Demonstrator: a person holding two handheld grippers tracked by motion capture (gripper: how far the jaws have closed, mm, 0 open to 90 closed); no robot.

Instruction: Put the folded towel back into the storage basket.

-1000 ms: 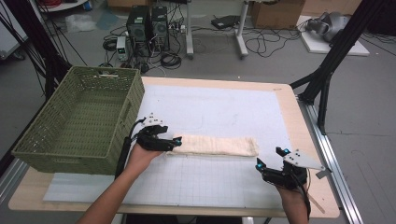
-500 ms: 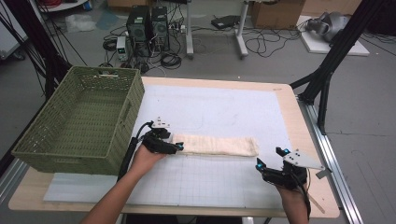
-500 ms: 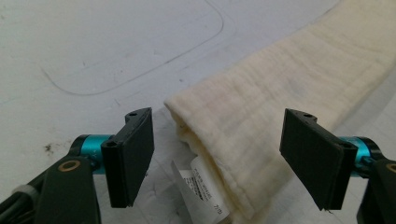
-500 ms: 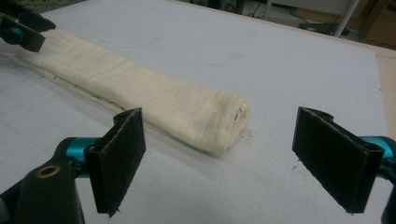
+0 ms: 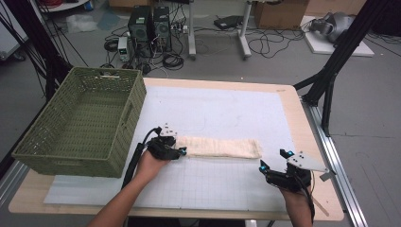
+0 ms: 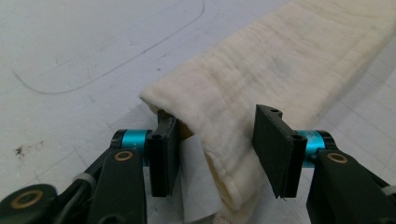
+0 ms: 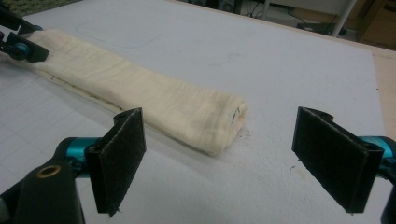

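At the near right of the counter, the right hand-held gripper is held with its jaws spread wide and nothing between them, just short of the right end of the folded cream cloth. The cloth is laid flat on the white mat with its long axis running left to right, so each end is met by one hand. Its left end is straddled by the left hand-held gripper, whose jaws have just been closing; in the left gripper view a gap is seen between the right pad and the fabric, so no grip is yet made. That gap is not to be judged from the high view. Farther left, the green basket is seen beside the mat.
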